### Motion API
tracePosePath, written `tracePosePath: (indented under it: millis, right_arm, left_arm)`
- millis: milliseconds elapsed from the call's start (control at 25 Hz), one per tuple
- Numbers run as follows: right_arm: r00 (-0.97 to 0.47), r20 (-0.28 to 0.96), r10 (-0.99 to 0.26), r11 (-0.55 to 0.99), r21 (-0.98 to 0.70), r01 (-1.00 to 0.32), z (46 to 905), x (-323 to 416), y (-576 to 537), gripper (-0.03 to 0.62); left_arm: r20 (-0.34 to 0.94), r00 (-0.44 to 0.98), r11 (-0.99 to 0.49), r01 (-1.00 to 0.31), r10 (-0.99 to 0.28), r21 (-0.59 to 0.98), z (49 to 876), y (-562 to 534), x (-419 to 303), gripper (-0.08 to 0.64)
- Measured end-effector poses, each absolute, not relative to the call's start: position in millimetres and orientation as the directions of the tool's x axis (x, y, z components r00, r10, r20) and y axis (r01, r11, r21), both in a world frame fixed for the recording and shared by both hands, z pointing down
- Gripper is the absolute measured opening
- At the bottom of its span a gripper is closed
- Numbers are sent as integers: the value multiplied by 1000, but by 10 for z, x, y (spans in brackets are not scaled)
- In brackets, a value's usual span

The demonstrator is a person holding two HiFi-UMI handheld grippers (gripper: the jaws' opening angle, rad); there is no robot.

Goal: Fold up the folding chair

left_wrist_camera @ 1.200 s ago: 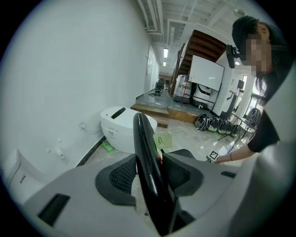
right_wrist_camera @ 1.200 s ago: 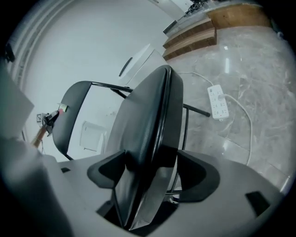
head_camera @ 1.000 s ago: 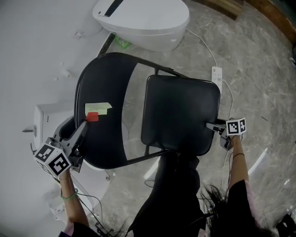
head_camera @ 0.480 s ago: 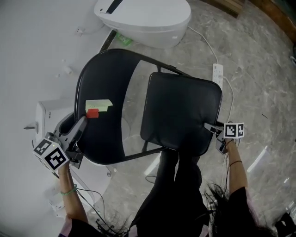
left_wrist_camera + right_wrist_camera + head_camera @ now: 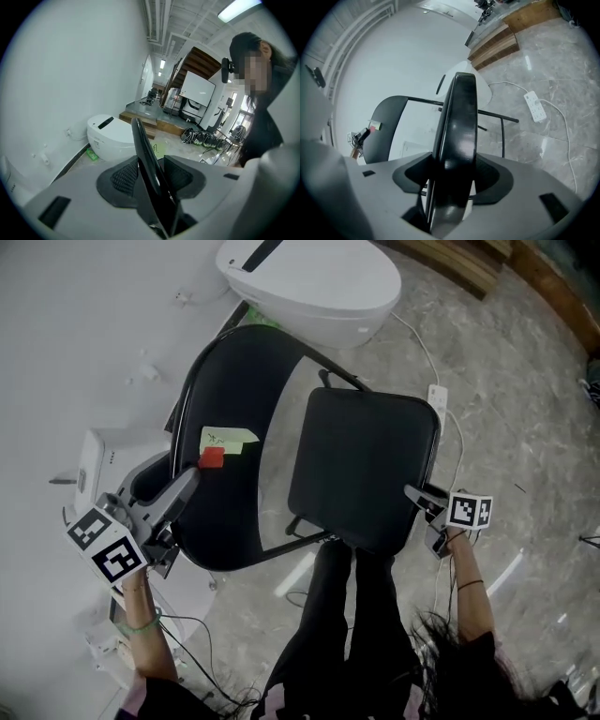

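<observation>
The black folding chair stands below me, with its curved backrest at the left and its padded seat at the right. My left gripper is shut on the backrest's near edge, just under a red tag and a green note. In the left gripper view the backrest edge runs up between the pads of the left gripper. My right gripper grips the seat's right edge. Its jaws have just been closing, and the seat fills the gap of the right gripper.
A white toilet stands behind the chair against the wall. A white power strip and its cable lie on the marble floor at the right. A white box sits at the left. Wooden steps are at the back. The person's legs stand right behind the seat.
Both grippers have come up with the chair in them. The seat now looks a little narrower from above. The whole scene has slid slightly to the right in the head view.
</observation>
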State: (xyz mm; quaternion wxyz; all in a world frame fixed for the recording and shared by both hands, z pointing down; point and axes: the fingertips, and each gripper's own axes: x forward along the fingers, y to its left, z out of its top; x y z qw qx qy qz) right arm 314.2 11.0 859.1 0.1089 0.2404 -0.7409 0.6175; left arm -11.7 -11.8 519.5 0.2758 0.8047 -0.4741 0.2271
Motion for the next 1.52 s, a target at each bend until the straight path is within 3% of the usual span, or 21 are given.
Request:
tracePosePath:
  millis: [240, 680, 880, 1120, 1280, 1520]
  right_arm:
    - [-888, 417, -195, 174, -876, -450, 7825, 2653, 105, 250]
    - [-911, 397, -107, 265, -872, -411, 6796, 1402, 346, 207]
    - [-906, 376, -193, 143, -903, -406, 6542, 892, 427, 179]
    - [-865, 398, -307, 48, -901, -431, 6510, 745, 286, 144]
    - [-855, 406, -324, 55, -894, -445, 6537, 783, 343, 143]
    - [-863, 402, -307, 69, -895, -442, 6412, 274, 126, 126]
  left_arm:
    - [603, 498, -414, -864, -623, 286, 4750, -119, 87, 164]
    - [661, 403, -390, -903, -633, 178, 4321, 8, -247, 160]
    - [669, 382, -366, -914, -638, 173, 4255, -135, -697, 145]
    - [594, 524, -380, -852, -610, 361, 4157, -176, -799, 138]
    - [595, 534, -391, -846, -601, 363, 4133, -34, -588, 138]
    - [539, 619, -407, -784, -571, 470, 3986, -73, -573, 135]
